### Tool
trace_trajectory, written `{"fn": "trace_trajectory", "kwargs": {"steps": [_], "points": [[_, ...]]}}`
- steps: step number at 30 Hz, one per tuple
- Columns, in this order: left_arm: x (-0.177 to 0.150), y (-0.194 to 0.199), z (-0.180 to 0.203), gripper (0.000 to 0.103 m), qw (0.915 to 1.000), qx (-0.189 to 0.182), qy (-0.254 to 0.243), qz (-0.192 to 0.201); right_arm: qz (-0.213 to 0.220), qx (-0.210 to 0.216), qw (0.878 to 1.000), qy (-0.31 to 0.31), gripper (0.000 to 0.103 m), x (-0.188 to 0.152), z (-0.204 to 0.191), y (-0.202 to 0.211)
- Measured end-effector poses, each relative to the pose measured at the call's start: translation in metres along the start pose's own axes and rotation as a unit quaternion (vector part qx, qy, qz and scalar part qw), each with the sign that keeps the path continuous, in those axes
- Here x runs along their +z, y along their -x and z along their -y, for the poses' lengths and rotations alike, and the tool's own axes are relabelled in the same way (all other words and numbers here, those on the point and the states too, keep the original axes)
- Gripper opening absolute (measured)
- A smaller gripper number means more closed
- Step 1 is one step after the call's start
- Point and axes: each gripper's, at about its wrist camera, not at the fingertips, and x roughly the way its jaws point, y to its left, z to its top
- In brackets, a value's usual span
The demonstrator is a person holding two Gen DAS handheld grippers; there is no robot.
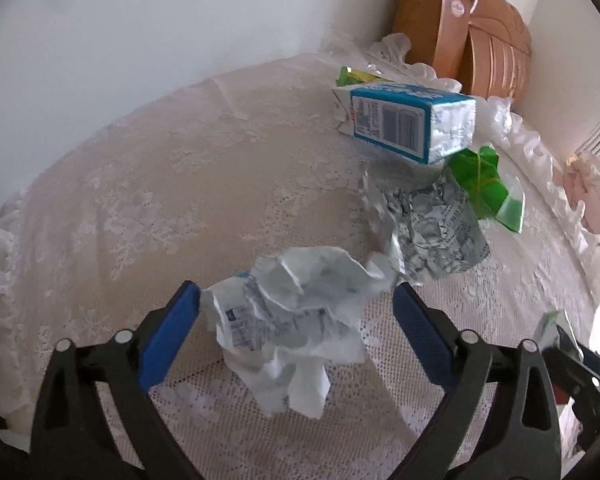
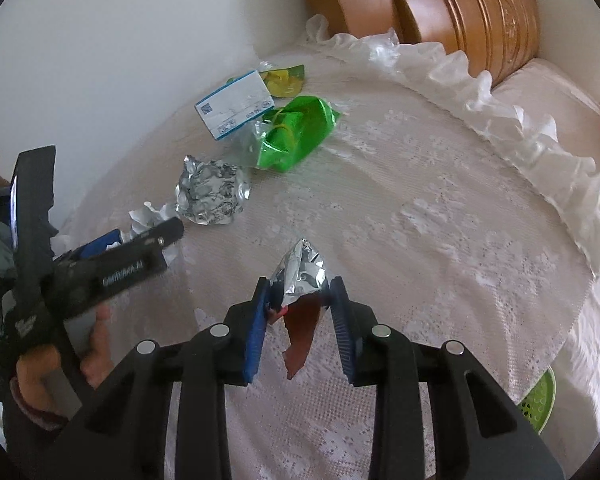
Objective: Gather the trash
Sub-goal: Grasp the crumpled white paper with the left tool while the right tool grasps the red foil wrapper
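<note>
The right hand-held gripper (image 2: 300, 300) is clamped on a silver-and-red foil wrapper (image 2: 302, 276), held clear of the lace bedspread (image 2: 420, 220). Risk: only one edge is pinched, so the wrapper may slip out in transit. The left hand-held gripper (image 1: 296, 312) stands wide open astride a crumpled white wrapper (image 1: 292, 312), one pad touching it. Risk: closing may catch lace, or nudge the neighbouring crumpled foil (image 1: 428, 224).

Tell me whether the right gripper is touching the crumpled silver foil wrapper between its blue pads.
Touching. The right wrist view shows the right gripper shut on the crumpled silver foil wrapper, both blue pads pressing its sides.
</note>
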Motion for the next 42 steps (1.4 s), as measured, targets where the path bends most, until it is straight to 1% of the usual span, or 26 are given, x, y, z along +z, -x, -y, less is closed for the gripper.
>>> {"fn": "trace_trajectory", "kwargs": {"steps": [3, 4, 6, 8, 10, 14, 15, 18, 20, 23, 26, 30, 33, 36, 39, 42], "points": [[0.000, 0.000, 0.001, 0.086, 1.0000, 0.003, -0.003, 0.004, 0.001, 0.002, 1.000, -0.002, 0.031, 0.000, 0.001, 0.002], [0.000, 0.001, 0.002, 0.086, 0.9999, 0.006, -0.008, 0.006, 0.002, 0.002, 1.000, -0.002, 0.032, -0.001, 0.001, 0.003], [-0.002, 0.002, 0.004, 0.082, 0.9997, 0.013, -0.018, 0.009, 0.003, 0.002, 1.000, 0.000, 0.032, -0.003, -0.001, 0.003], [-0.004, 0.002, 0.004, 0.080, 0.9995, 0.018, -0.025, 0.010, 0.004, 0.004, 1.000, 0.000, 0.032, -0.002, -0.001, 0.004], [-0.006, 0.004, 0.003, 0.071, 0.9993, 0.019, -0.030, 0.012, 0.006, 0.004, 1.000, 0.000, 0.032, -0.001, -0.002, 0.003], [-0.008, 0.007, 0.001, 0.067, 0.9993, 0.013, -0.030, 0.016, 0.008, 0.004, 1.000, -0.001, 0.033, -0.003, -0.002, 0.006], [-0.007, 0.008, 0.000, 0.064, 0.9993, 0.012, -0.031, 0.017, 0.008, 0.005, 1.000, -0.002, 0.033, -0.003, -0.002, 0.006], [-0.008, 0.015, -0.002, 0.058, 0.9993, 0.008, -0.030, 0.022, 0.011, 0.006, 1.000, -0.004, 0.033, -0.003, -0.001, 0.008], [-0.010, 0.020, -0.004, 0.052, 0.9993, 0.007, -0.026, 0.024, 0.013, 0.007, 1.000, -0.005, 0.033, -0.003, -0.001, 0.009], [-0.013, 0.032, -0.008, 0.051, 0.9994, 0.006, -0.018, 0.030, 0.017, 0.010, 1.000, -0.005, 0.033, -0.004, 0.000, 0.012], [-0.019, 0.052, -0.011, 0.051, 0.9993, 0.001, -0.007, 0.037, 0.022, 0.015, 1.000, -0.004, 0.033, -0.006, 0.003, 0.018], [-0.029, 0.091, -0.007, 0.051, 0.9980, -0.024, 0.006, 0.059, 0.035, 0.014, 0.999, 0.004, 0.033, -0.009, 0.007, 0.033], [-0.040, 0.128, 0.008, 0.051, 0.9955, -0.048, 0.001, 0.082, 0.050, 0.011, 0.999, 0.013, 0.033, -0.013, 0.015, 0.051], [-0.050, 0.155, 0.030, 0.051, 0.9928, -0.068, -0.016, 0.097, 0.064, 0.002, 0.998, 0.020, 0.033, -0.021, 0.027, 0.070], [-0.062, 0.172, 0.056, 0.051, 0.9900, -0.089, -0.039, 0.102, 0.075, -0.016, 0.997, 0.025, 0.033, -0.031, 0.044, 0.088], [-0.070, 0.180, 0.085, 0.051, 0.9873, -0.106, -0.063, 0.100, 0.082, -0.038, 0.996, 0.023, 0.033, -0.045, 0.066, 0.105]]}}
